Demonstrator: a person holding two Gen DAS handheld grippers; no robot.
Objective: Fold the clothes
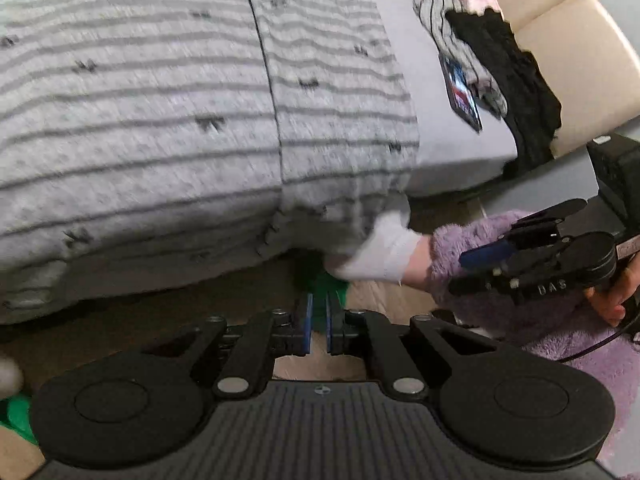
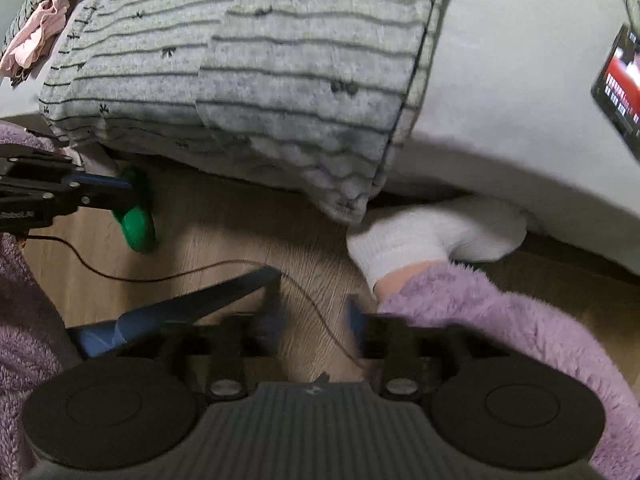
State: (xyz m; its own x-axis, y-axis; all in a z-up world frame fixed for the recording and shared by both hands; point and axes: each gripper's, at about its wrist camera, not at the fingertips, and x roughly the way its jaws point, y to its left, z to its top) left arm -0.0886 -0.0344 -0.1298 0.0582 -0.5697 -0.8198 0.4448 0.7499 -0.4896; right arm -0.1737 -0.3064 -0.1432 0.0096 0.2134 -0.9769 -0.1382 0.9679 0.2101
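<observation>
Left wrist view: the grey striped garment (image 1: 160,120) fills the upper left and centre of the frame, spread on the bed (image 1: 452,136) with its hem hanging over the edge, likely laid flat so it can be folded. The left gripper (image 1: 318,326) at bottom centre has its fingers nearly together with nothing between them. A heap of unfolded clothes (image 1: 500,56) sits upper right beside a phone (image 1: 462,92). No baskets or boxes show.

Right wrist view: the same garment (image 2: 248,64) covers the upper centre, one corner drooping toward the wooden floor (image 2: 224,232). The right gripper (image 2: 314,322), bottom centre, has its fingers partly apart and holds nothing; it points down over the bare floor. A socked foot (image 2: 432,236) stands at centre right.
</observation>
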